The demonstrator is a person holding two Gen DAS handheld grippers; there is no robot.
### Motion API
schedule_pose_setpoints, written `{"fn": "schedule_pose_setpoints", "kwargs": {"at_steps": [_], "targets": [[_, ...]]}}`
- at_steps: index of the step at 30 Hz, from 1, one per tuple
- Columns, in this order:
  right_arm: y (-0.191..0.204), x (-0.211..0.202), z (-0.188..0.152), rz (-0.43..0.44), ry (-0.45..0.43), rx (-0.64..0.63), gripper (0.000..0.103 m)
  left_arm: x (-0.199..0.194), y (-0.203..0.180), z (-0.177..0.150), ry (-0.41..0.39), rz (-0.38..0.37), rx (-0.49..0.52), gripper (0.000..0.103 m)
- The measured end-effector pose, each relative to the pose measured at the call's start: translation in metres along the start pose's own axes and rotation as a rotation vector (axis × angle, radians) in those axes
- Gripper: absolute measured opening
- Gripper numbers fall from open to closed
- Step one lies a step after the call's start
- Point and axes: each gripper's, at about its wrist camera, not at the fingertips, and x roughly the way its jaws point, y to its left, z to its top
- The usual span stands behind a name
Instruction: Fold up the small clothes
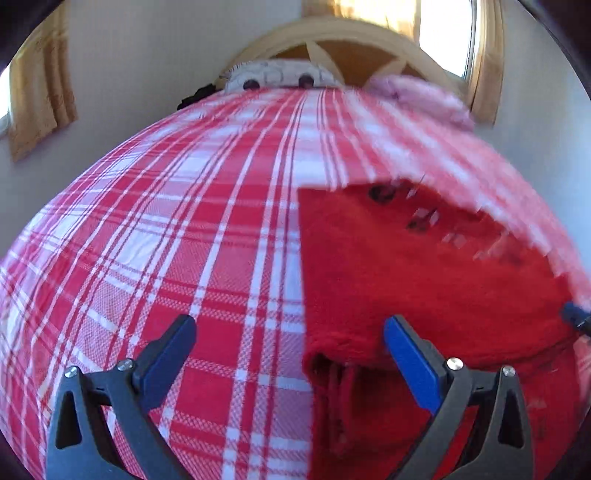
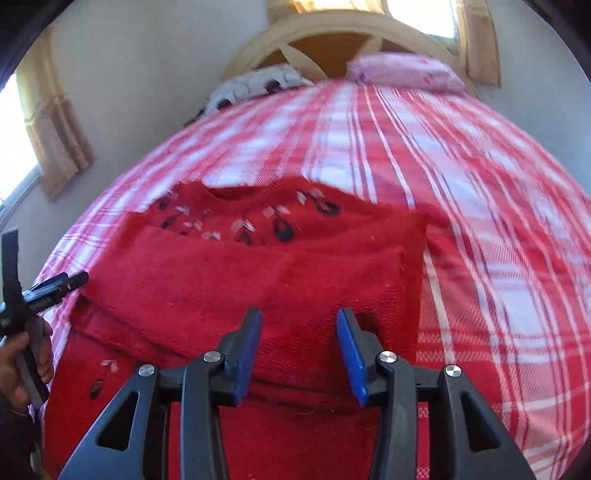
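Two grippers hovered over the red knit sweater [image 2: 258, 280], folded on the plaid bed [image 1: 166, 221]: right gripper [image 2: 299, 350] fingers parted, empty above it; left gripper [image 1: 290, 343] fingers spread wide at its nine-o'clock edge, ready to tidy

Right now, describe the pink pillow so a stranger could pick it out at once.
Start at the bed's arched wooden headboard, past the red plaid bedspread. Two pillows lie against it. The pink pillow is the right-hand one in the right wrist view, plain pale pink, unlike the white pillow with dark round spots.
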Motion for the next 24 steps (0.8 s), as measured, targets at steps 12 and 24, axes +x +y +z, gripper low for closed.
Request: {"fn": "schedule_pose_setpoints", "kwargs": {"at_steps": [12,24], "targets": [[-0.002,-0.013,-0.013,-0.008,-0.011,-0.028,0.044,-0.002,0.013,-0.014,0.029,-0.072,-0.03,0.103],[0.008,-0.019,-0.03,-0.036,-0.018,-0.101,0.046,0.0,0.012,-0.024,0.038,-0.092,-0.011,0.103]]}}
